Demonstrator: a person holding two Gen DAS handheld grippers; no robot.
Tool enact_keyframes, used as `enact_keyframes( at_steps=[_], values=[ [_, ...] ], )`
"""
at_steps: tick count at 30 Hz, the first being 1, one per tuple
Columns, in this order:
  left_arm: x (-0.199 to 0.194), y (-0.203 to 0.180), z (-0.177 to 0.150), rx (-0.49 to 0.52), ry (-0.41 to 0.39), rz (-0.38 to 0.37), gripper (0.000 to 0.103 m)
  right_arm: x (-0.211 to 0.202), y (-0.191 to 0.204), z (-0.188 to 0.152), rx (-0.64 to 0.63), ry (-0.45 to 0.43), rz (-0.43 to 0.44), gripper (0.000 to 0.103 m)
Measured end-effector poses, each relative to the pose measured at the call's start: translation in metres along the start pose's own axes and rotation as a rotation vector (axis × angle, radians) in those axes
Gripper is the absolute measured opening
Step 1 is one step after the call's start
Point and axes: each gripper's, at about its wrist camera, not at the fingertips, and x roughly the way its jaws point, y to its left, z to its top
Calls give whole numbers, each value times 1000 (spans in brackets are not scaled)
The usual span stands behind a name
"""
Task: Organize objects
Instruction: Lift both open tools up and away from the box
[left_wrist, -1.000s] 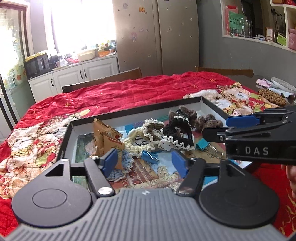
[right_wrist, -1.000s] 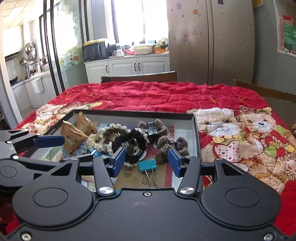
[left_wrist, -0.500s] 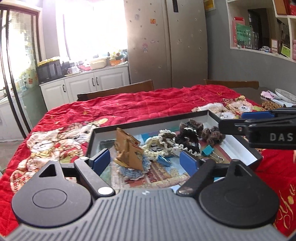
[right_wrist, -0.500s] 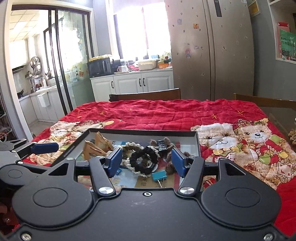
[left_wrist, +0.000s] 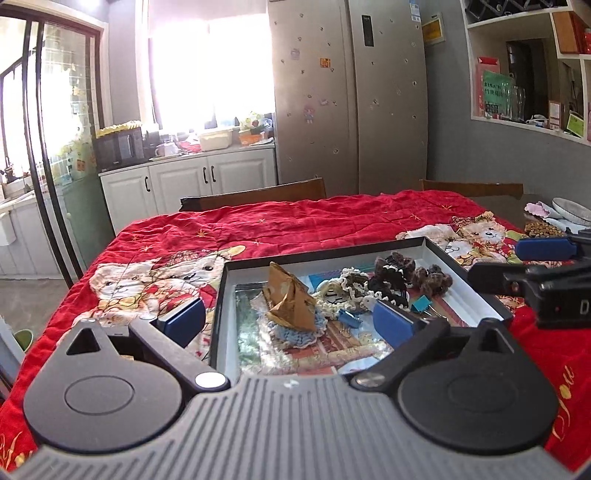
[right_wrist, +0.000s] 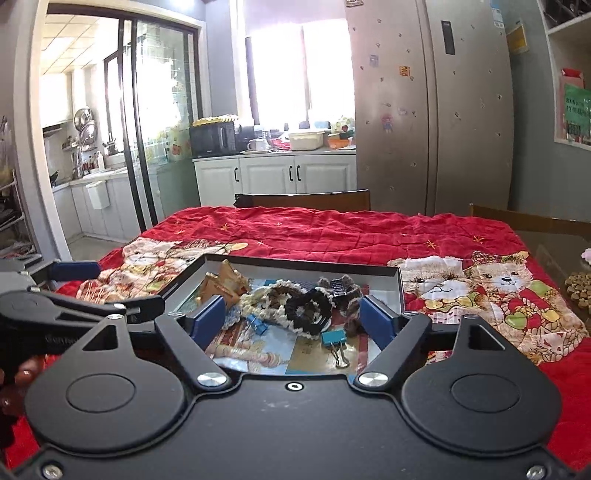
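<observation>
A shallow black box (left_wrist: 325, 254) (right_wrist: 295, 260) lies on the red quilted cloth. It holds brown paper packets (left_wrist: 290, 299) (right_wrist: 225, 284), crocheted scrunchies (left_wrist: 343, 288) (right_wrist: 295, 306), furry brown hair clips (left_wrist: 432, 278) (right_wrist: 341, 288), a blue knitted piece (left_wrist: 295, 332) and teal binder clips (left_wrist: 421, 304) (right_wrist: 334, 338). My left gripper (left_wrist: 288, 321) is open and empty, raised above the box's near left side. My right gripper (right_wrist: 295, 317) is open and empty, raised above the box's near edge.
The red cloth (left_wrist: 314, 225) with bear prints covers the table. Wooden chair backs (right_wrist: 303, 199) stand at the far edge. A plate (left_wrist: 574, 208) and a brown heap (right_wrist: 580, 288) lie at the right end. A fridge and kitchen cabinets stand behind.
Both grippers have drawn back and up from the box, so it looks smaller and farther. Both jaws have opened wider. The box's contents have not moved.
</observation>
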Motion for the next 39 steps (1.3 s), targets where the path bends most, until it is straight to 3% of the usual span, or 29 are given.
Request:
enact_keyframes(
  at_steps=[15, 39],
  values=[
    [-35, 12, -15, -30, 11, 20, 103, -32, 10, -21, 13, 40, 2, 86],
    [-52, 9, -40, -33, 74, 24, 103, -57, 15, -42, 51, 73, -64, 92]
  ],
)
